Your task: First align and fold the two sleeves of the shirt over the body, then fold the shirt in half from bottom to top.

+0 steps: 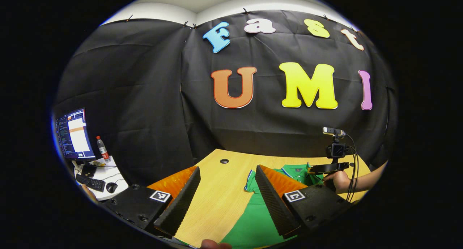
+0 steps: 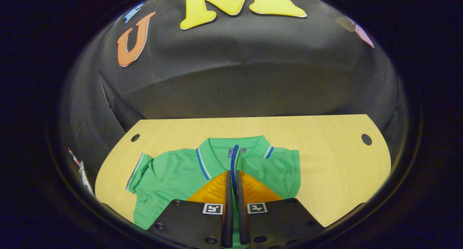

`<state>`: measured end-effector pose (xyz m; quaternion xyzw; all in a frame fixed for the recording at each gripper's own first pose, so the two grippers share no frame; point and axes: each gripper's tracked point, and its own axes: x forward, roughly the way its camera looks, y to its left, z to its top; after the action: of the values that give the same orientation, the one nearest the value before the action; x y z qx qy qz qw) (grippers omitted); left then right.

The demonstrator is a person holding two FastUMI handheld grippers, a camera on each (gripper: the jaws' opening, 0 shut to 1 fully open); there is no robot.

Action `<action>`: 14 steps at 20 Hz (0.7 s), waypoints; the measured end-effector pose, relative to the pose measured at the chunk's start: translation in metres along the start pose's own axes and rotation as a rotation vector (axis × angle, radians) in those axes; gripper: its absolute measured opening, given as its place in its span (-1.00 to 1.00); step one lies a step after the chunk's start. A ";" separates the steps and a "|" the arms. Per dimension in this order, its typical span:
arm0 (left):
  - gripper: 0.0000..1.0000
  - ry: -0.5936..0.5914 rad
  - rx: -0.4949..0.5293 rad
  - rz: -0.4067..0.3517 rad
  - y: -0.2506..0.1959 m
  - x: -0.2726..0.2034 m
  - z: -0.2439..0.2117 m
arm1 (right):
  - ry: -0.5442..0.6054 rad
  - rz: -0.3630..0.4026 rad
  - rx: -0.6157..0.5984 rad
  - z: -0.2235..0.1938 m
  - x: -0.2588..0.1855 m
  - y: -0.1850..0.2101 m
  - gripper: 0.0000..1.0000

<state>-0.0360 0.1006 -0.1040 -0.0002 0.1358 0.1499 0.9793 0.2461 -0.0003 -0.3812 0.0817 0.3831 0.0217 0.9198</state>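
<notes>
Shirt (image 2: 170,176): green polo, flat on table (image 2: 325,162), lower centre of right gripper view; its right-of-frame sleeve lies folded over the body, the left-of-frame sleeve (image 2: 139,173) is spread out

Right gripper (image 2: 234,205): fingers nearly closed, a thin sliver of hem apparently pinched between them

Left gripper (image 1: 224,202): fingers released, wide apart, above table

Step, as judged: lay this sleeve flat, edge square to the placket, then release

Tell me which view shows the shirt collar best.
The right gripper view: the collar lies near the centre, both sides and the striped edges plain, just beyond the right hand-held gripper. In the left gripper view the collar is small and far off, partly behind a finger.
</notes>
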 end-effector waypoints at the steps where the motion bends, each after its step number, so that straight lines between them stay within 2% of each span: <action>1: 0.96 0.001 -0.004 -0.005 0.001 0.001 -0.001 | -0.009 0.016 0.002 0.002 -0.004 0.006 -0.58; 3: 0.96 -0.002 -0.016 -0.021 0.004 0.007 -0.001 | -0.035 0.019 -0.013 0.009 -0.018 0.011 -0.39; 5: 0.96 -0.011 -0.029 -0.048 0.002 0.014 0.002 | -0.064 0.036 -0.046 0.018 -0.039 0.018 -0.03; 7: 0.96 -0.017 -0.059 -0.092 -0.003 0.025 0.001 | -0.109 0.043 -0.110 0.026 -0.066 0.026 0.46; 9: 0.96 0.007 -0.080 -0.136 -0.009 0.037 -0.005 | -0.144 0.062 -0.161 0.032 -0.093 0.035 0.42; 11: 0.96 0.023 -0.102 -0.197 -0.019 0.048 -0.011 | -0.173 0.072 -0.179 0.034 -0.124 0.043 0.82; 13: 0.96 0.042 -0.104 -0.241 -0.024 0.066 -0.017 | -0.208 0.087 -0.180 0.040 -0.158 0.051 0.83; 14: 0.96 0.049 -0.105 -0.262 -0.027 0.076 -0.020 | -0.224 0.091 -0.200 0.041 -0.174 0.051 0.76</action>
<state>0.0365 0.0964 -0.1443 -0.0730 0.1505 0.0274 0.9855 0.1539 0.0269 -0.2220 0.0088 0.2698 0.0920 0.9585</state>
